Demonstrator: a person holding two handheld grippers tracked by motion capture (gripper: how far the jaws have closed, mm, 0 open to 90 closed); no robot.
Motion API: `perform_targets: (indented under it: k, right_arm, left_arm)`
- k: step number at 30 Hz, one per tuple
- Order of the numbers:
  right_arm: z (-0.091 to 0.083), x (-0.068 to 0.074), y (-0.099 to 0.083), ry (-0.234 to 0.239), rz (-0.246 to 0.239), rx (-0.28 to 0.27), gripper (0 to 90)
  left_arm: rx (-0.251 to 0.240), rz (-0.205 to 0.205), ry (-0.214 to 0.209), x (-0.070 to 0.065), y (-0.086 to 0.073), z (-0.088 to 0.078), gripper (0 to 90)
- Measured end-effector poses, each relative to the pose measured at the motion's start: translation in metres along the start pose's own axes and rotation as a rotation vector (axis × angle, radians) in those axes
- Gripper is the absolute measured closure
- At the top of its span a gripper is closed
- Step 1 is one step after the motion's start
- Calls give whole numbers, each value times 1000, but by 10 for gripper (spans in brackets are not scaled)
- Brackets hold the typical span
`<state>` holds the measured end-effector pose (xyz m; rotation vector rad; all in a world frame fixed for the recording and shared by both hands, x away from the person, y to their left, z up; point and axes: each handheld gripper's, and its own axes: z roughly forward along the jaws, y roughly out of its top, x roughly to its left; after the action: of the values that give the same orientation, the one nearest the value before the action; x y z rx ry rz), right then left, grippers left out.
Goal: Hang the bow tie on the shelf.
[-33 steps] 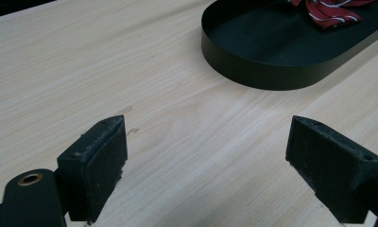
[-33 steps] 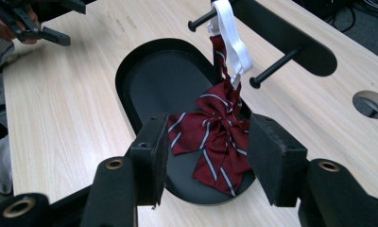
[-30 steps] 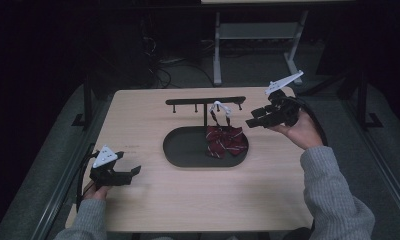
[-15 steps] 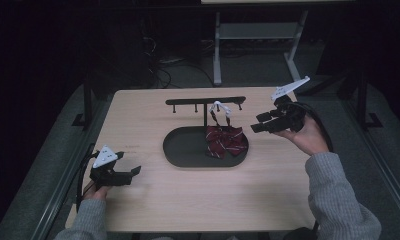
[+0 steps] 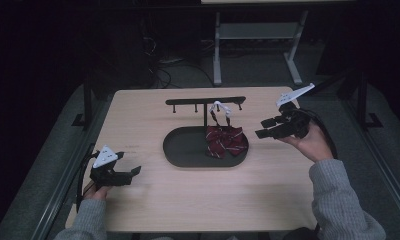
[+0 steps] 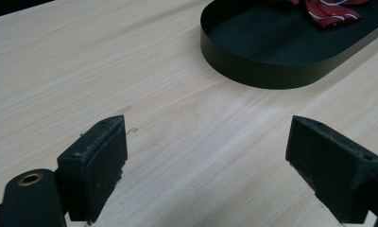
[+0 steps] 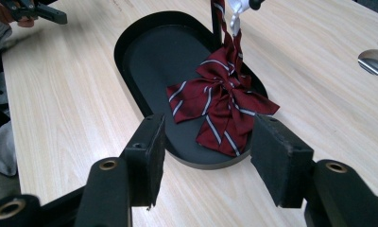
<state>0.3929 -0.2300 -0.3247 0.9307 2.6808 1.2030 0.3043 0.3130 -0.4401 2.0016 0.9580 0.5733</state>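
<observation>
Bow tie [image 7: 222,106] in tray [image 7: 144,47] | right tongs [image 7: 203,153] apart, empty | left tongs [image 6: 206,163] apart, empty

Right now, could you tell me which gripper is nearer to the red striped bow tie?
The right gripper is nearer, just beside the bow tie at the tray's end, jaws open. The left gripper rests at the table's near left edge.

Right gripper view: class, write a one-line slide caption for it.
Open right claw faces a striped red bow tie hanging from a black stand into its oval tray on the wooden table.
</observation>
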Motion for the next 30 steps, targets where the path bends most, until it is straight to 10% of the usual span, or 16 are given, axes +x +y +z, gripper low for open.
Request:
perform_targets:
  k: [30]
  right_arm:
    - [0,-1,-32,1,28,2,443]
  left_arm:
    - [0,3,-1,-1,0,0,130]
